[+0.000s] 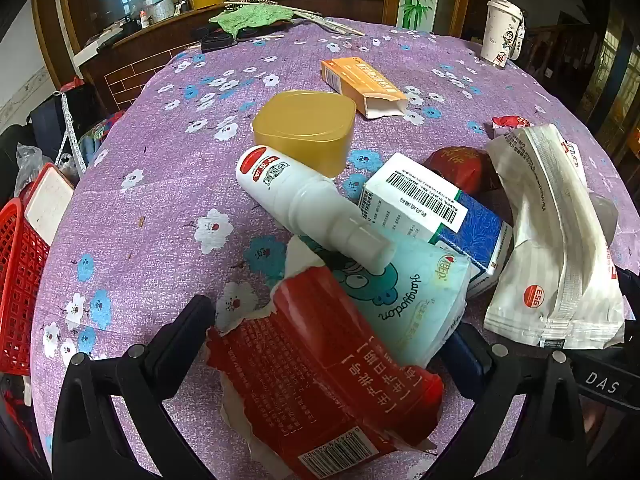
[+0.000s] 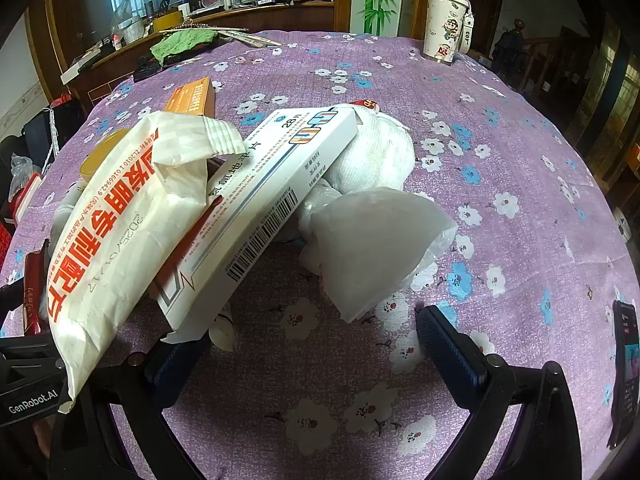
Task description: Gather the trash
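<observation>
A pile of trash lies on the purple flowered tablecloth (image 1: 160, 168). In the left wrist view my left gripper (image 1: 336, 340) is open, its fingers on either side of a torn red carton (image 1: 320, 392) and a tissue pack (image 1: 416, 304). A white bottle (image 1: 304, 204) lies on top, by a gold lid (image 1: 304, 132), a white-and-blue box (image 1: 420, 204) and an orange box (image 1: 360, 80). In the right wrist view my right gripper (image 2: 308, 340) is open and empty; a white-and-orange bag (image 2: 128, 224) and a long white medicine box (image 2: 260, 212) rest over its left finger. Crumpled white paper (image 2: 372, 248) lies ahead.
A red basket (image 1: 20, 280) stands off the table's left edge. A white lidded cup (image 2: 444, 24) stands at the far right. A green cloth (image 1: 252, 16) and chopsticks lie at the far edge. A phone (image 2: 624, 360) lies at the right.
</observation>
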